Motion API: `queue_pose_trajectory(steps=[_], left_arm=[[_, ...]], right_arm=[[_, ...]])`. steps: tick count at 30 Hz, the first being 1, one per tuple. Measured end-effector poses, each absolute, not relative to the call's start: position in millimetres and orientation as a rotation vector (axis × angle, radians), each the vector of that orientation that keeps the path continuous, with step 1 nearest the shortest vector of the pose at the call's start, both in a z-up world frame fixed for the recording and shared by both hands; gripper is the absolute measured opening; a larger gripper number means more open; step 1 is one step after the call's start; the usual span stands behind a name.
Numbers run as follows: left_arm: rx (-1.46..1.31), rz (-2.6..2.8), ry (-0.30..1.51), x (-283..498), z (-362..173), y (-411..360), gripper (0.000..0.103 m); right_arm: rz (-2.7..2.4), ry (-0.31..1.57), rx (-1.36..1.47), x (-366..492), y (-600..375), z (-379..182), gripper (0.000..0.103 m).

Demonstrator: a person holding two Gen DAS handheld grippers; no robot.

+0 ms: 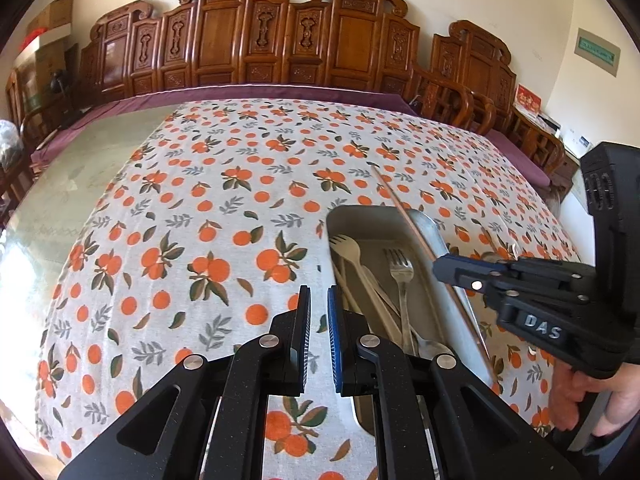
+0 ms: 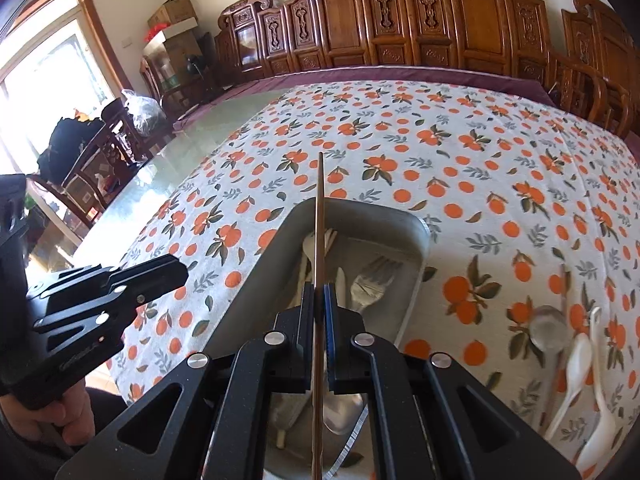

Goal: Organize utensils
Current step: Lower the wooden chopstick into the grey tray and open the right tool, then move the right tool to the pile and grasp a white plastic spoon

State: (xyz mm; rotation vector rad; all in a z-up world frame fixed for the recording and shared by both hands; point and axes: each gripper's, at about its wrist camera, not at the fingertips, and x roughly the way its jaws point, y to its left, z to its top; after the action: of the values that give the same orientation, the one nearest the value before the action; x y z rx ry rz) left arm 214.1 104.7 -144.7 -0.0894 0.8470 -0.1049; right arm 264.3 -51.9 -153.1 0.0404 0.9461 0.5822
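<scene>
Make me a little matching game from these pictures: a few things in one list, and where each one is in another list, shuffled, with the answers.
Things:
1. chopstick
2. metal fork
3. white spoons
4. left gripper

Places or states:
A. lying on the tablecloth, outside the tray
B. empty, over the cloth beside the tray
C. clamped in the right gripper, above the tray
D. lying inside the metal tray

Pairs: 1-C, 2-D, 3-A, 4-B
</scene>
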Motion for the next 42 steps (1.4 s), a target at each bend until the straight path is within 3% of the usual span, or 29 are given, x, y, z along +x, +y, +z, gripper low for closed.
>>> queue_pose_trajectory(steps=[20,26,33,35,42], left_arm=[[-0.076,-0.105,0.859,216.7,-148.9,100.1,0.009],[-0.072,-0.112,0.856,216.9,-147.8,93.7,0.022],[-0.067,-0.146,0.846,216.9,-144.8,72.4,0.062],[-0.062,-0.159,0.846,216.6,-144.8,64.9,0.068],[-0.047,-0.207,0.843,215.4,-144.3,34.7,0.074]], right_arm=[[0.526,1.007,0.042,264.9,-42.2,-189.8,0.008],[0.549,0.938,0.031,254.1,-59.6,-169.7,0.008],[0.493,0.843,-0.055,231.8,-123.6,-142.3,0.008],[0.452,0.829,-0.080,230.4,-146.7,-139.2,0.008],[0.316,0.835,-0.079,236.3,-225.7,-144.6,0.008]])
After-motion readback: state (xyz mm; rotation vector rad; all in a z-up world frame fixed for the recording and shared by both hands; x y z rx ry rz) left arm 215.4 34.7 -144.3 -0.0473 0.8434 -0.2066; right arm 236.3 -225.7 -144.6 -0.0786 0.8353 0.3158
